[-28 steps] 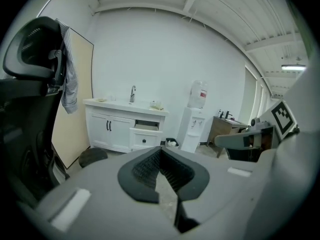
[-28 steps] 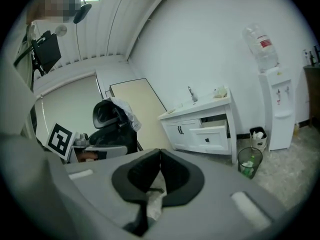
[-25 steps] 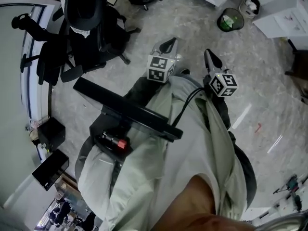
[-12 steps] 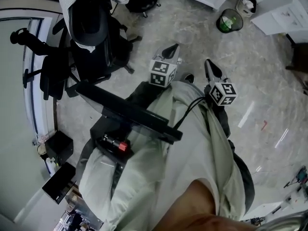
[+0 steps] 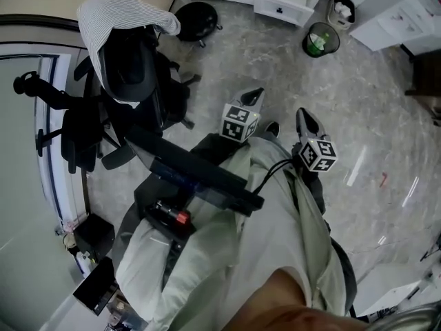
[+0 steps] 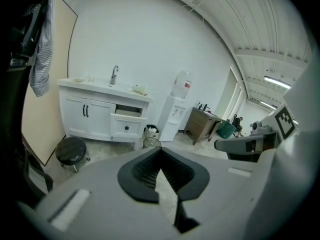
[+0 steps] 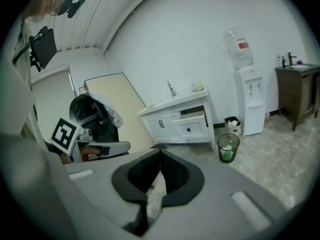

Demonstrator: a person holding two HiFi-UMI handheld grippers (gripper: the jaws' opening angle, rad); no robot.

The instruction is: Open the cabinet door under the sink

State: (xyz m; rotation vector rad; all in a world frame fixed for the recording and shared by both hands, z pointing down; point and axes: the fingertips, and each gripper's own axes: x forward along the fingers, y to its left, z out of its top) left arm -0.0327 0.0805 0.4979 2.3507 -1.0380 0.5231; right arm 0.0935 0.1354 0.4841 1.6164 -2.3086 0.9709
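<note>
The left gripper (image 6: 161,154) has its jaws pressed fully together with nothing between them. The right gripper (image 7: 160,149) is the same, jaws together and empty. In the head view both are held out in front of the person's body above the stone-patterned floor (image 5: 358,102), side by side, and both point toward the far wall.

Well apart from both grippers, against that wall, stands the white cabinet (image 6: 100,129) under the sink. Its two doors (image 6: 80,116) with dark handles are flush and closed. To their right a drawer (image 6: 127,112) sits pulled partly out. A tap (image 6: 114,75) rises from the counter above.

A round black stool (image 6: 71,151) stands on the floor in front of the cabinet. A wire waste bin (image 7: 227,149) and a water dispenser (image 7: 246,101) stand past the drawer end. Near the person's left is a black office chair (image 5: 127,67) draped with a striped cloth (image 5: 124,16).
</note>
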